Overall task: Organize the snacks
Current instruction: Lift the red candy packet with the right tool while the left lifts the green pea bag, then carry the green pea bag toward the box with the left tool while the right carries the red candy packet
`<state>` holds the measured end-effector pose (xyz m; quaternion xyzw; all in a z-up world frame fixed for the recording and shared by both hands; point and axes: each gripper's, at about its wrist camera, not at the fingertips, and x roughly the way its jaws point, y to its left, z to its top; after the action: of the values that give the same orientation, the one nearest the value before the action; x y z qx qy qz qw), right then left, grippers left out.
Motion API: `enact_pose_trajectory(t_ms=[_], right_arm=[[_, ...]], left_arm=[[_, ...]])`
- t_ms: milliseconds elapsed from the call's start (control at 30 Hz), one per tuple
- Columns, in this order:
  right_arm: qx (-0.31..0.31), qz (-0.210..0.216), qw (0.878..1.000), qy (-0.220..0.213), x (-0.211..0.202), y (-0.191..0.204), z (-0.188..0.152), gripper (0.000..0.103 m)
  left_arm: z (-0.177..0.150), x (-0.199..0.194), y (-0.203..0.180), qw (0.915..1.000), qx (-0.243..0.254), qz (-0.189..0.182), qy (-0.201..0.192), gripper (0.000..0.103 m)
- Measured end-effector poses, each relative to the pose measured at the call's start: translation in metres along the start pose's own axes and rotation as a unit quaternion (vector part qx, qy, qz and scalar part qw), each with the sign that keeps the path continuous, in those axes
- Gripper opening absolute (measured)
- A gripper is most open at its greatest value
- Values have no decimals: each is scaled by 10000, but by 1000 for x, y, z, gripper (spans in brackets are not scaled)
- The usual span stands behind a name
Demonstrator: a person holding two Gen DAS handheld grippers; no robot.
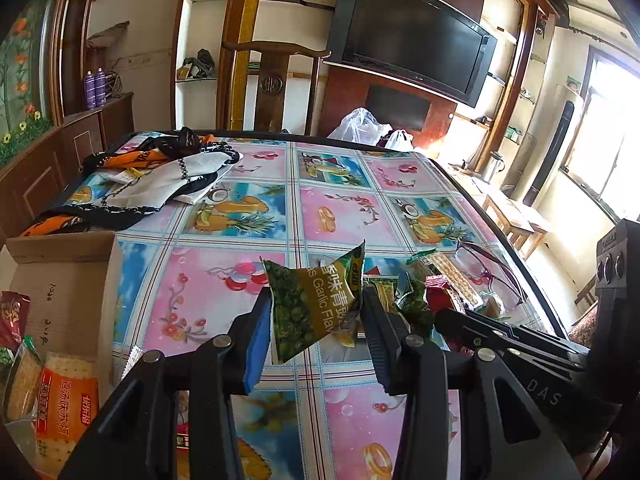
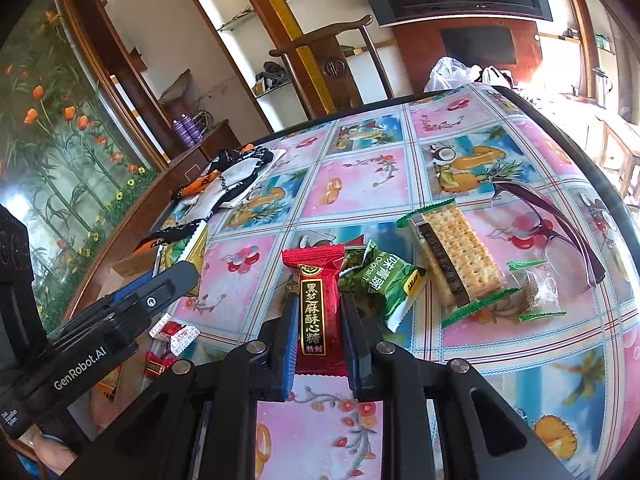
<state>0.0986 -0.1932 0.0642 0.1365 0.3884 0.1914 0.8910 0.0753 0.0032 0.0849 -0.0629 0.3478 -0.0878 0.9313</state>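
Observation:
My left gripper (image 1: 316, 302) is shut on a green garlic-flavour pea packet (image 1: 308, 312) and holds it tilted above the tablecloth. To its left stands a cardboard box (image 1: 68, 276) with an orange cracker pack (image 1: 66, 404) and other snacks inside. My right gripper (image 2: 319, 306) is shut on a red sesame candy packet (image 2: 316, 280). Just beyond it lie a green pea packet (image 2: 384, 284), a long cracker pack (image 2: 456, 256) and a small clear-wrapped cake (image 2: 536, 288). In the right wrist view, a finger (image 2: 176, 276) of the left gripper shows at the left.
Purple glasses (image 2: 556, 224) lie right of the snacks near the table edge (image 2: 624, 216). A patterned scarf (image 1: 160, 176) covers the far left corner. Small red and white candies (image 2: 176, 332) lie near the box. A wooden chair (image 1: 276, 80) stands behind the table.

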Motion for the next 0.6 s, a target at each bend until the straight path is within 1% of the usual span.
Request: enact_pose_trajectory(t_ms=[167, 333, 600], right_arm=[[-56, 23, 10000, 2, 2, 4, 0, 21], [-101, 76, 9999, 12, 2, 8, 0, 21], [-115, 189, 9997, -114, -9, 12, 1, 21]], left_arm=[[-2, 1, -3, 9999, 79, -40, 64, 42], [-3, -1, -7, 9998, 175, -28, 26, 42], [-5, 0, -10, 9997, 236, -4, 29, 42]])
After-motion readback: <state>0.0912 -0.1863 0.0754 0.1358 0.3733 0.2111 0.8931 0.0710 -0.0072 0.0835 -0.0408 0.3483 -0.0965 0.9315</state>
